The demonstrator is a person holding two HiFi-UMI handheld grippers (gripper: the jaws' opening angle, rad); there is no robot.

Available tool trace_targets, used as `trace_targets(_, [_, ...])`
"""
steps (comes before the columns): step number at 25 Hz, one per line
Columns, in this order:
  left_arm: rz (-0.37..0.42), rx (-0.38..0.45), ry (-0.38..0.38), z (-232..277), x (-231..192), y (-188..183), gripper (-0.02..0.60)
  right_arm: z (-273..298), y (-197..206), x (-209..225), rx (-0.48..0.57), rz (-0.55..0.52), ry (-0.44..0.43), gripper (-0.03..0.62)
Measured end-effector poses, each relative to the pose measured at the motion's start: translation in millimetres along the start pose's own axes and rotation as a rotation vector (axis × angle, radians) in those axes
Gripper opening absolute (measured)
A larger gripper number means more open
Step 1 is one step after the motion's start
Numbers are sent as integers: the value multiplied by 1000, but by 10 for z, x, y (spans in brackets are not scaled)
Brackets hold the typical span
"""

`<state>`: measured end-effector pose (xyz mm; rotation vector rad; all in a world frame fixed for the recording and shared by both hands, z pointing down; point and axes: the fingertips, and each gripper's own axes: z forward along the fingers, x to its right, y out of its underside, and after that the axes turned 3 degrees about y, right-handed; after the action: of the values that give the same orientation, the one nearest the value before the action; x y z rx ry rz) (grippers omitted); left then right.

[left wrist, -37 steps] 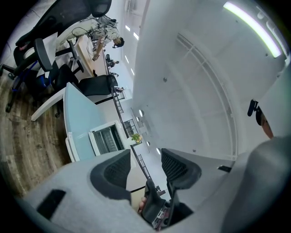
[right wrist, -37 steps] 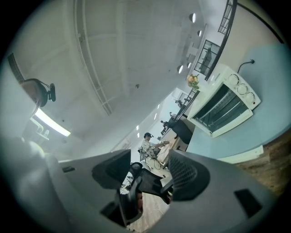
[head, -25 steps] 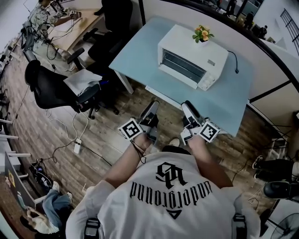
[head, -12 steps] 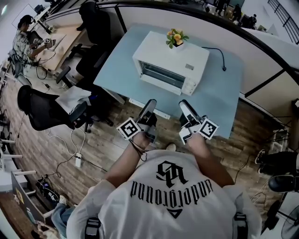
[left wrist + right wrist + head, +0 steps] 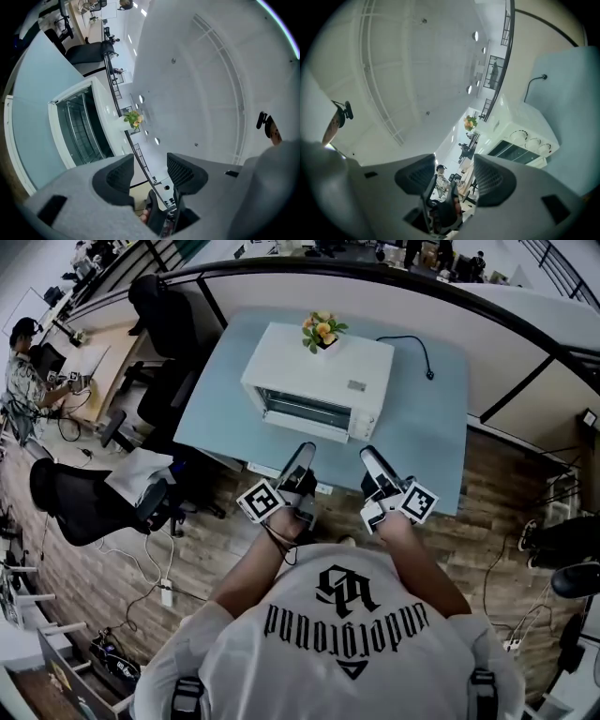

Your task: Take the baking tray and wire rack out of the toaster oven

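Since a second ago the toaster oven [image 5: 317,371] has slid from upper right toward the middle of the head view. The body has swung round to face it more squarely. Both tongs sit at the same spot in that view as before, so they came along with the body rather than reaching out.

The left tongs [image 5: 304,452] are released with nothing between the pads, and the same shows in their own view [image 5: 150,172]. The right tongs [image 5: 371,457] are also released and empty [image 5: 454,179].

For the task this is only lining up, no contact yet. The oven's glass door [image 5: 305,412] is shut. Thin bars show behind the glass in the left gripper view, probably the wire rack [image 5: 79,124]. I can't pick out the baking tray, so I take both to be inside still. The door has to open first.

Edges: the near edge of the light-blue surface [image 5: 427,432] runs right at the tong tips. The oven stands near that edge, with a narrow bare strip in front. I'd judge a drop-down door would fill most of that strip.

A flower pot [image 5: 322,331] sits on the oven roof, and a black cord [image 5: 417,348] trails behind to the right. A partition closes off the far side.

Open room: a wide bare stretch right of the oven, good for setting things down, and a slimmer strip to its left. An office chair [image 5: 80,507] on the floor to the left stands well apart from my path.
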<state>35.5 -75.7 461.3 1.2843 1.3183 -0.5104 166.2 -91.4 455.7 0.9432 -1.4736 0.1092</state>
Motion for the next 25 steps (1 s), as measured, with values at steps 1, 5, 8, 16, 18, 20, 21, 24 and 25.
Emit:
trace_targets(1, [-1,-14,6,49,-18,-15,229,21,-20,1,10,-6,4,245])
trace_targets(5, [-11,-58,49,244,-54,-145,229,139,-49,0,46,-22,29,245])
trace_targets(8, [-32,-92,63,337,-106,-276,230,279,-56,34,79,-25,55,245])
trace_targets(16, [-64,-159,86,354,-381,-802,230,794,125,16,141,-47,108,244])
trace_targets(18, [-76,-175,96,318,-424,-933,230,927,206,-4,155,-50,121,244])
trace_targets(20, [-86,-194,98,272,-485,-1040,230,1053,299,-22,166,-53,134,242])
trace_targets(21, [-96,-204,96,250,-521,-1083,230,1111,346,-24,171,-55,142,242])
trace_targets(24, [-105,-234,102,168,-608,-1218,230,1271,497,-44,188,-57,158,242])
trace_targets(25, [-102,-244,101,127,-649,-1271,232,1319,547,-51,194,-59,162,242])
